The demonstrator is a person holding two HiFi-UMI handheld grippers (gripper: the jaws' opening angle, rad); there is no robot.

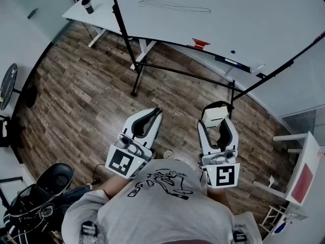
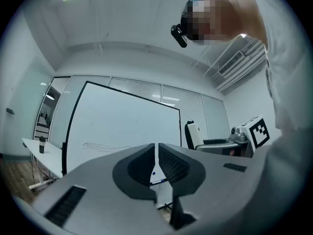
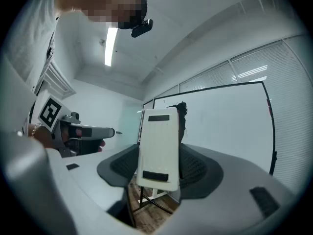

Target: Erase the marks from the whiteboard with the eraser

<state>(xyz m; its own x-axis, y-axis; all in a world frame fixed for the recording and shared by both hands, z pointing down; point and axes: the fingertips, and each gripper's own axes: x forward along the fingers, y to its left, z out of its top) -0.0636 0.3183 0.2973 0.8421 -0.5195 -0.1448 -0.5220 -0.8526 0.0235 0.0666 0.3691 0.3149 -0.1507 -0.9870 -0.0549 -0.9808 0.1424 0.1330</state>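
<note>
The whiteboard (image 1: 244,14) stands ahead on a black frame and carries one long flat oval mark (image 1: 175,6). In the left gripper view the whiteboard (image 2: 122,124) shows that mark (image 2: 102,145) low on its left side. My right gripper (image 1: 217,123) is shut on the white eraser (image 1: 215,116), which stands upright between its jaws; in the right gripper view the eraser (image 3: 157,148) fills the middle of my right gripper (image 3: 157,164). My left gripper (image 1: 155,113) is shut on nothing, its pads almost touching (image 2: 156,161). Both grippers are held near my chest, well short of the board.
The board's tray holds a red object (image 1: 200,43) and markers (image 1: 229,61). Its black legs (image 1: 136,78) reach onto the wooden floor. A white table with a cup (image 1: 87,5) stands back left, a black chair (image 1: 55,179) lower left, and white furniture (image 1: 299,177) at right.
</note>
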